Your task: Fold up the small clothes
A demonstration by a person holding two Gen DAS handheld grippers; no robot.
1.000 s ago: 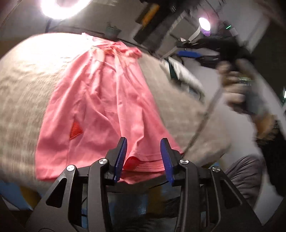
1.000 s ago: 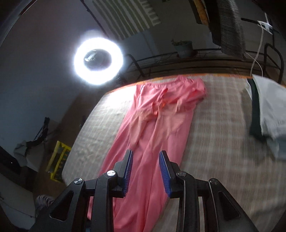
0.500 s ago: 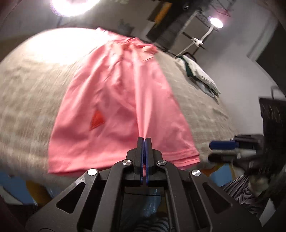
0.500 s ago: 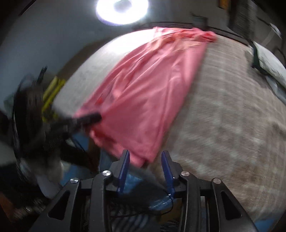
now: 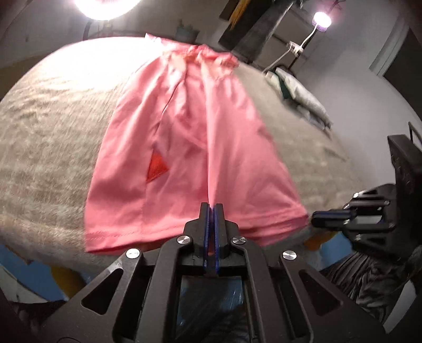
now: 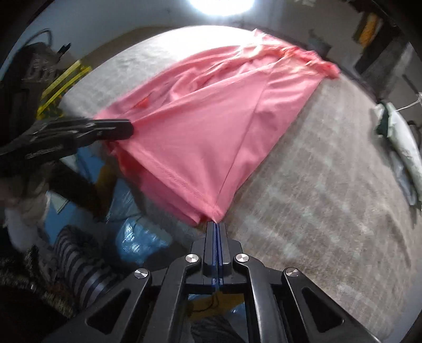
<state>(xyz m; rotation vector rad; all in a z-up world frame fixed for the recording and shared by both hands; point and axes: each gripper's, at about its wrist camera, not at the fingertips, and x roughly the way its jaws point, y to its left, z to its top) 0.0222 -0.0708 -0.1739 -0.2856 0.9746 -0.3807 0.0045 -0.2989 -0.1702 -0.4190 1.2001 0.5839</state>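
A pink garment [image 5: 190,147] with a small red triangle patch [image 5: 157,168] lies lengthwise on a beige checked surface [image 5: 52,137]. My left gripper [image 5: 211,208] is shut on the near hem, near its middle. My right gripper [image 6: 216,224] is shut on the hem's right corner; the garment [image 6: 211,126] stretches away from it. In the left wrist view the right gripper [image 5: 316,218] shows at the hem's right corner. In the right wrist view the left gripper [image 6: 129,129] shows at the hem's left part. The near hem is lifted and taut between them.
Folded pale and dark clothes [image 5: 298,97] lie at the surface's right side, also in the right wrist view [image 6: 401,137]. A ring light [image 6: 221,4] shines behind the far edge. Blue bags [image 6: 137,232] and striped fabric [image 6: 79,256] sit below the near edge.
Both grippers went from open to shut on the garment's near hem, the left first, then the right. The right gripper came down from above to the hem's corner.
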